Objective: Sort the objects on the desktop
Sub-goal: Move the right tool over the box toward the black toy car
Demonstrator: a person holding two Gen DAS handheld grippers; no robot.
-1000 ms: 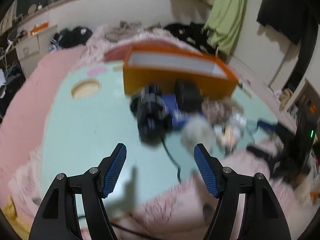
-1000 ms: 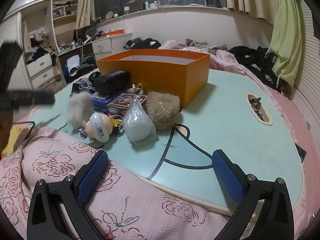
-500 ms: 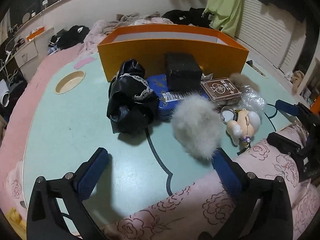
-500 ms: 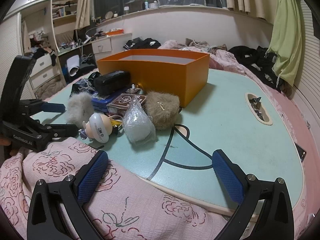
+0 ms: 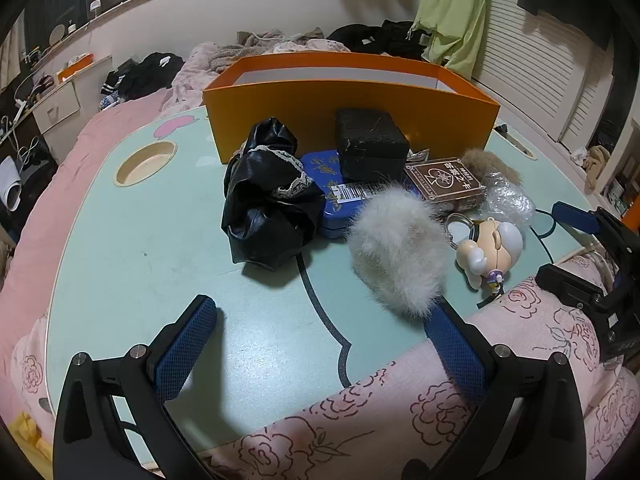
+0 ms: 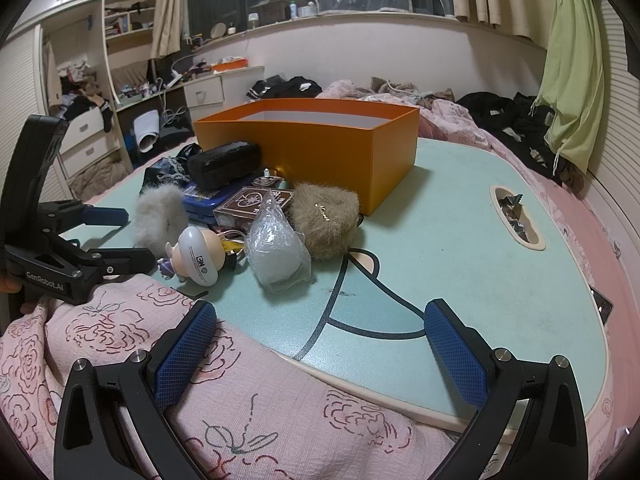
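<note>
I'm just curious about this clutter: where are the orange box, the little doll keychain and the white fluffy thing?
orange box (image 5: 352, 108), left wrist view, front wall.
doll keychain (image 6: 200, 258), right wrist view, its head.
white fluffy thing (image 5: 398, 248), left wrist view, its middle.

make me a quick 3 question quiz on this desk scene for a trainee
1. True or false: the orange box already holds the white puff.
2. What sits on the blue tin? A) black case B) doll C) card box
3. Is either gripper holding anything?

Key:
1. False; the puff lies on the table, outside the box.
2. A
3. No; the left gripper and right gripper are both open and empty.
</note>
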